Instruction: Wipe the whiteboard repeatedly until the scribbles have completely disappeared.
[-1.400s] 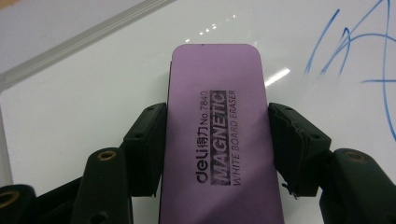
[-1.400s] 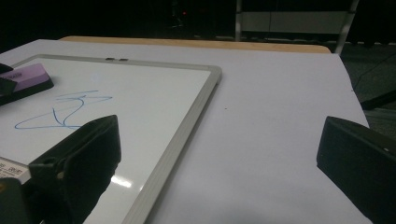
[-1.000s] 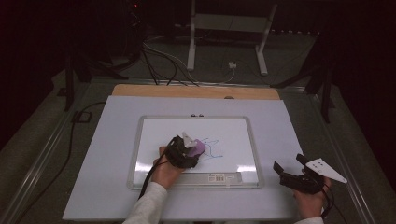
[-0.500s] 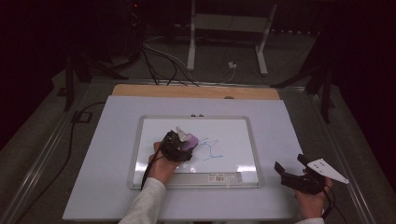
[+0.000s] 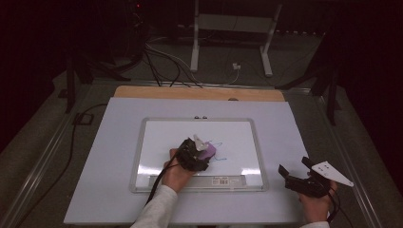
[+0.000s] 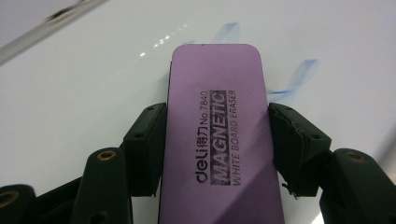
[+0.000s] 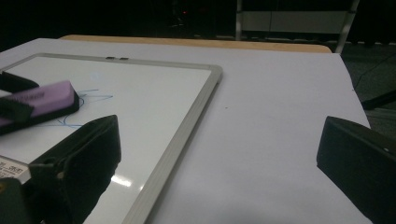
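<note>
The purple magnetic whiteboard eraser (image 6: 218, 135) is lying flat on the whiteboard (image 5: 157, 142), over blue marker lines (image 6: 299, 77), probably for wiping them. The left gripper (image 6: 217, 140) is clamping its long sides to steady it. The right gripper (image 5: 297, 178) is waiting on the table's white sheet (image 5: 114, 156), jaws spread wide and empty.
</note>
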The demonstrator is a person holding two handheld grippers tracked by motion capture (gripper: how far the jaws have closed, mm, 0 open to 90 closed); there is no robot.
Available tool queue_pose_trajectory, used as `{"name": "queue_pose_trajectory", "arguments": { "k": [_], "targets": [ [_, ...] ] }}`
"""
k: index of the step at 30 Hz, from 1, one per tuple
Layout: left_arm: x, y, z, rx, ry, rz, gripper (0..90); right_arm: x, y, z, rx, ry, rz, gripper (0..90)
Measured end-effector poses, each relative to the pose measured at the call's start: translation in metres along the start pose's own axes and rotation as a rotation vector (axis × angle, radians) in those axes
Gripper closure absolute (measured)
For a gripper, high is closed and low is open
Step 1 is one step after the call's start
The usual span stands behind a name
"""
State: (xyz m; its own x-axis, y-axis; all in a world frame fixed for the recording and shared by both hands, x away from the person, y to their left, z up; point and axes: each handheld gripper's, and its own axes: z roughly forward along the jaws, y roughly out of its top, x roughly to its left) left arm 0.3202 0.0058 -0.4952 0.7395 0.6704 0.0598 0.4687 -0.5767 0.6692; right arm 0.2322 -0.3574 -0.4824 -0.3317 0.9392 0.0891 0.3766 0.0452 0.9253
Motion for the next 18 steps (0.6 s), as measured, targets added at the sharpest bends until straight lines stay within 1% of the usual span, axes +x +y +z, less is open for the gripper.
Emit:
{"name": "queue_pose_trajectory", "arguments": {
  "k": [1,2,3,4,5,7,8,9,11,14,16,18],
  "targets": [
    [-0.005,0.002,0.001,-0.002,-0.006,0.02,41.9,0.0,0.0,0.0,0.0,0.0,0.0,0.1],
    [-0.009,0.004,0.002,-0.002,0.001,0.044,42.0,0.0,0.0,0.0,0.0,0.0,0.0,0.1],
    [-0.01,0.005,0.002,0.003,0.004,0.05,41.9,0.0,0.0,0.0,-0.001,0.0,0.0,0.1],
    [-0.009,0.006,0.002,0.005,0.002,0.046,42.0,-0.001,0.0,-0.001,-0.002,-0.001,0.0,0.1],
    [-0.006,0.006,0.003,0.008,0.013,0.037,41.9,-0.001,0.0,-0.001,-0.003,-0.002,0.001,0.1],
    [0.001,0.005,0.003,0.013,0.053,0.027,42.0,-0.001,0.0,-0.002,-0.004,-0.002,0.006,0.1],
    [0.008,0.004,0.003,0.017,0.084,0.012,42.0,-0.002,0.0,-0.002,-0.005,-0.003,0.006,0.1],
    [0.013,0.004,0.003,0.019,0.099,-0.002,42.0,-0.002,0.0,-0.002,-0.005,-0.004,0.009,0.1],
    [0.028,0.001,0.002,0.025,0.129,-0.057,42.0,-0.002,0.0,-0.002,-0.003,-0.004,0.011,0.1],
    [0.048,-0.001,0.002,0.038,0.189,-0.12,42.0,-0.002,0.0,-0.002,-0.004,-0.003,0.01,0.1],
    [0.055,-0.002,0.002,0.041,0.198,-0.145,42.0,-0.002,0.0,-0.002,-0.003,-0.003,0.009,0.1],
    [0.056,0.0,0.004,0.045,0.205,-0.151,42.0,-0.001,0.0,-0.001,-0.004,-0.002,0.007,0.2]
  ]
}}
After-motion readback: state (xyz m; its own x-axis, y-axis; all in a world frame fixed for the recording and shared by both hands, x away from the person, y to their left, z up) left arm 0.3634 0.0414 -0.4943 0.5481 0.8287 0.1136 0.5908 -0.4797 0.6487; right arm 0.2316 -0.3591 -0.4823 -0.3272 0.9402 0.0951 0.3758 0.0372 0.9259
